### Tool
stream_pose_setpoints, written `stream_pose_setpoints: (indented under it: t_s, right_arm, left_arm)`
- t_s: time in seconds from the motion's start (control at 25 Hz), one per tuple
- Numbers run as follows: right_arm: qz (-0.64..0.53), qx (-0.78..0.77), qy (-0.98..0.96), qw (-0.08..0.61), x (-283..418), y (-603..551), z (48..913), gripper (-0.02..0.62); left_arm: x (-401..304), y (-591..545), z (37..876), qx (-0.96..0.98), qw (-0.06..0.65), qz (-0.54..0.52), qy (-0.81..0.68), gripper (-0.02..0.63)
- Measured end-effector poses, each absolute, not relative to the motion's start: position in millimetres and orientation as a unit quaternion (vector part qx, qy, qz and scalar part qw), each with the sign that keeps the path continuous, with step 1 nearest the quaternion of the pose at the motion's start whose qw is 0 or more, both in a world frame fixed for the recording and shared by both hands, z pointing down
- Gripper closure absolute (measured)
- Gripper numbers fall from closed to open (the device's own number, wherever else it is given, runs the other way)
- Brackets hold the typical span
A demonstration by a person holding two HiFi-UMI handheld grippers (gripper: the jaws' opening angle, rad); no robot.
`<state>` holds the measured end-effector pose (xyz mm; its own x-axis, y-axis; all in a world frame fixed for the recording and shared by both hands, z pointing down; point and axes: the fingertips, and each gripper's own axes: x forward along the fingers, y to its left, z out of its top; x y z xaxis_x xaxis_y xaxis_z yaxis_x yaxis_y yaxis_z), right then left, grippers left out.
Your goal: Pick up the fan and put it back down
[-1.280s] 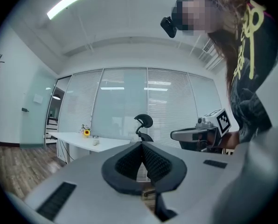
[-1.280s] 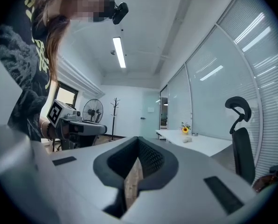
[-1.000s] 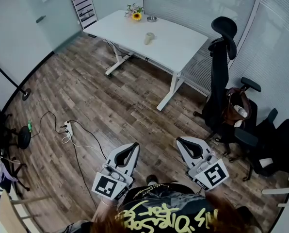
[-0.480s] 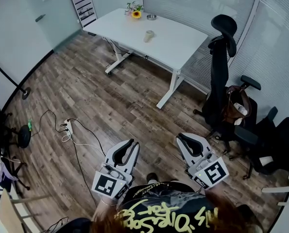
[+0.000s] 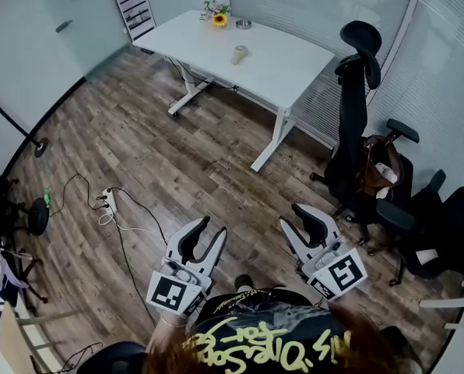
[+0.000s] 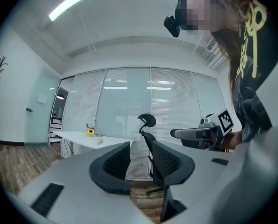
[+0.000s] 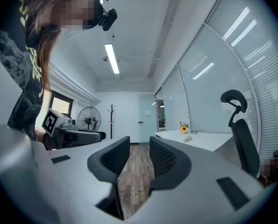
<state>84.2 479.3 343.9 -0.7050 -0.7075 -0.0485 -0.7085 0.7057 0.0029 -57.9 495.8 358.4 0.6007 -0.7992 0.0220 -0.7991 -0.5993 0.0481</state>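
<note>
The black standing fan shows in the right gripper view, far off by the back wall. In the head view only its dark base shows, at the left edge, well away from both grippers. My left gripper and right gripper are held level over the wooden floor in front of the person. Their jaws are opening, and nothing is between them. The left gripper view looks along the left gripper toward the window wall. The right gripper faces the door side of the room.
A white desk with a sunflower vase and a cup stands ahead. An office chair draped in a black coat and more chairs crowd the right. A power strip and cables lie on the floor at left. A coat rack stands beside the fan.
Both grippers' jaws have parted from shut to apart, the left wider than the right. Neither hand has shifted over the floor.
</note>
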Motion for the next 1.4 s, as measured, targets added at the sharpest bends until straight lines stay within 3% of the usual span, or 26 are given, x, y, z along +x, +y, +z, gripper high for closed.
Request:
stream_pose_setpoints:
  t_s: [0.68,1.4]
  right_arm:
    - [-0.003,-0.392,0.920,0.023,78.6,475.9,350.6,0.456]
    - [-0.004,-0.420,0.908,-0.005,75.7,475.1,353.4,0.456]
  left_arm:
    - [-60.3,491.0,361.1,0.894,0.033,-0.007,-0.447,0.394]
    - [-74.9,485.2,368.4,0.896,0.046,-0.020,-0.442,0.393]
